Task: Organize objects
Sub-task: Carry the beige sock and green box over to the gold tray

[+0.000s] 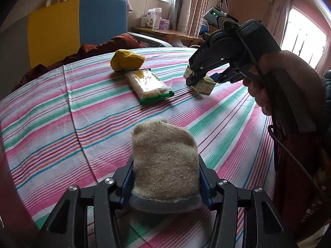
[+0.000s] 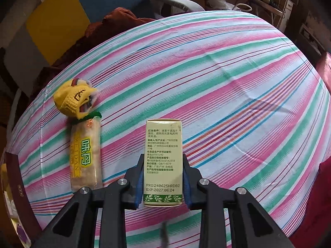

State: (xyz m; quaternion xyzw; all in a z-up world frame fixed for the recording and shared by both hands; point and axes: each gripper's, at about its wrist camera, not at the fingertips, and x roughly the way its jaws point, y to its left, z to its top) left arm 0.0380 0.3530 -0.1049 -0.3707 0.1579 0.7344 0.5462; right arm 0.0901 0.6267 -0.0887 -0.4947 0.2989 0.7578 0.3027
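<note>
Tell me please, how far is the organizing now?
Done: yellow sock and snack pack lie together on the striped cloth. In hand: left gripper holds the beige sock; right gripper holds the box. Left: placing both.

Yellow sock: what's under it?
The yellow sock lies over the far end of the cracker pack, on the striped cloth. How far the pack reaches beneath stays hidden.

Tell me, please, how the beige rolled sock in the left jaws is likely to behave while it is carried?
The beige rolled sock is knitted, so it probably squashes rather than slips. It bulges above the left gripper, suggesting softness and little weight. Rolled tight, it seems unlikely to flop open.
</note>
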